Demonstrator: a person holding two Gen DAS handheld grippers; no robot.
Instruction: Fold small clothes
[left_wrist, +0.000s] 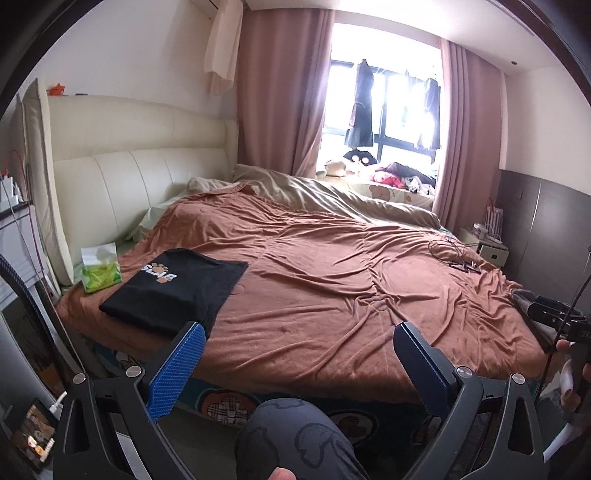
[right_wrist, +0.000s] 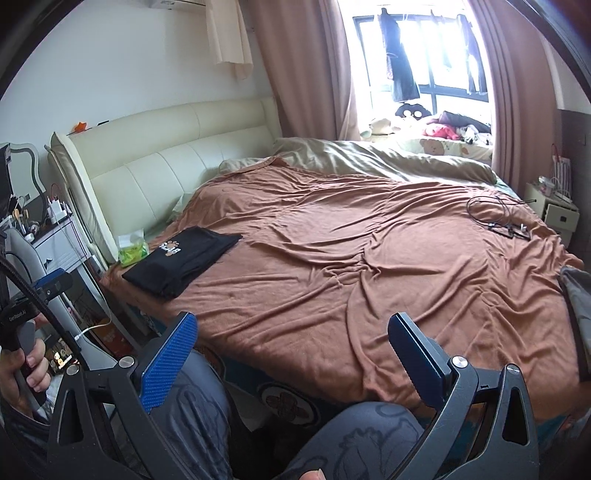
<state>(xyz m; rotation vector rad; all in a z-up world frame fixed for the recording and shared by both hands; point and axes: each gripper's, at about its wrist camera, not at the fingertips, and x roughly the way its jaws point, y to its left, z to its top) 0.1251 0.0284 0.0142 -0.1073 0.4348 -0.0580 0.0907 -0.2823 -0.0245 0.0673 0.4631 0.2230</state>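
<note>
Left wrist view: left hand-held gripper (left_wrist: 297, 341) is held wide, nothing between the jaws, low centre of frame above the bed (left_wrist: 332, 288) edge. Black shirt (left_wrist: 173, 291) is seen already folded, lower left, just beside a green tissue pack (left_wrist: 101, 271). Risk judged: the near fold could be snagged and undone by the blue finger close to it. Right wrist view: right hand-held gripper (right_wrist: 291, 334) is likewise spread wide and empty. Grey garment (right_wrist: 576, 295) is seen at the right edge, mostly cut off; cables (right_wrist: 495, 218) lying upper right could be dragged along if cloth is swept across.
</note>
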